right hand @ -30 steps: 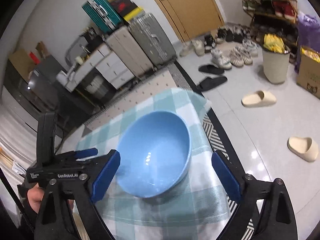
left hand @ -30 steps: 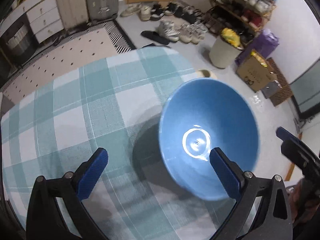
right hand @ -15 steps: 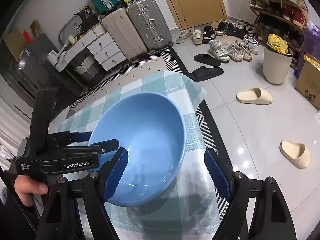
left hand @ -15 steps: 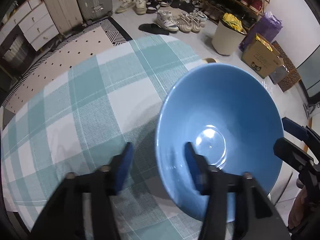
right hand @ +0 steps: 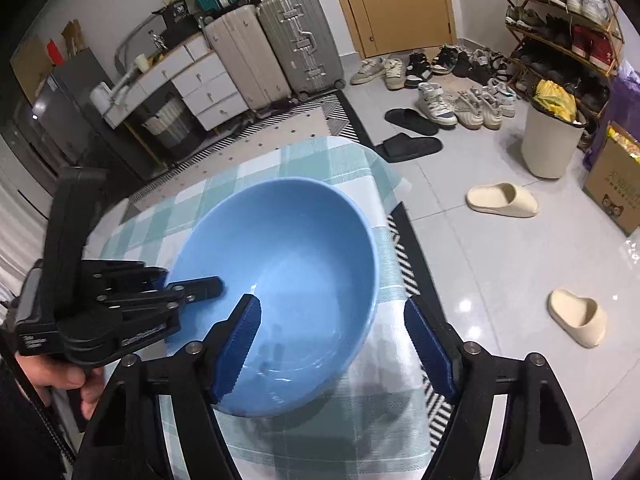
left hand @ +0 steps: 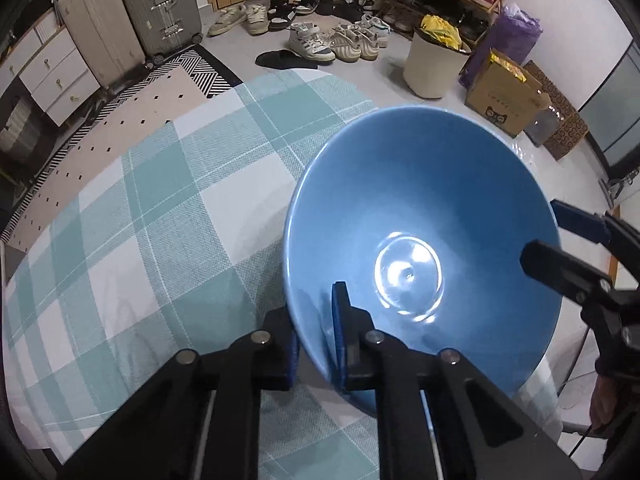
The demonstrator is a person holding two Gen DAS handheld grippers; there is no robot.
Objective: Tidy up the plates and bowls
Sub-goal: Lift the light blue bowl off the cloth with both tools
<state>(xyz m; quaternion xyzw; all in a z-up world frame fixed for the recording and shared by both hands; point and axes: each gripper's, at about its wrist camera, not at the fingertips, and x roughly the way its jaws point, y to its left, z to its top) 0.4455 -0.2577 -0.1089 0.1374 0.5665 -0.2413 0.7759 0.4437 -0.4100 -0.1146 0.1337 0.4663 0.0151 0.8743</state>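
A large blue bowl (left hand: 420, 216) sits near the right edge of a table with a teal checked cloth (left hand: 160, 208). My left gripper (left hand: 316, 340) is shut on the bowl's near rim, one finger inside and one outside. In the right wrist view the bowl (right hand: 296, 264) lies between my right gripper's open fingers; the right gripper (right hand: 332, 344) straddles its near-right rim, left pad inside the bowl. The left gripper (right hand: 188, 280) shows there clamped on the bowl's left rim. No plates are in view.
The table edge is close to the bowl's right side. On the floor beyond are slippers (right hand: 502, 200), a white bin (left hand: 434, 62), a cardboard box (left hand: 506, 98), shoes, a shoe rack, suitcases (right hand: 300, 40) and a drawer unit.
My left gripper has closed from wide open onto the bowl's rim. My right gripper has moved in closer over the bowl and narrowed somewhat, still open.
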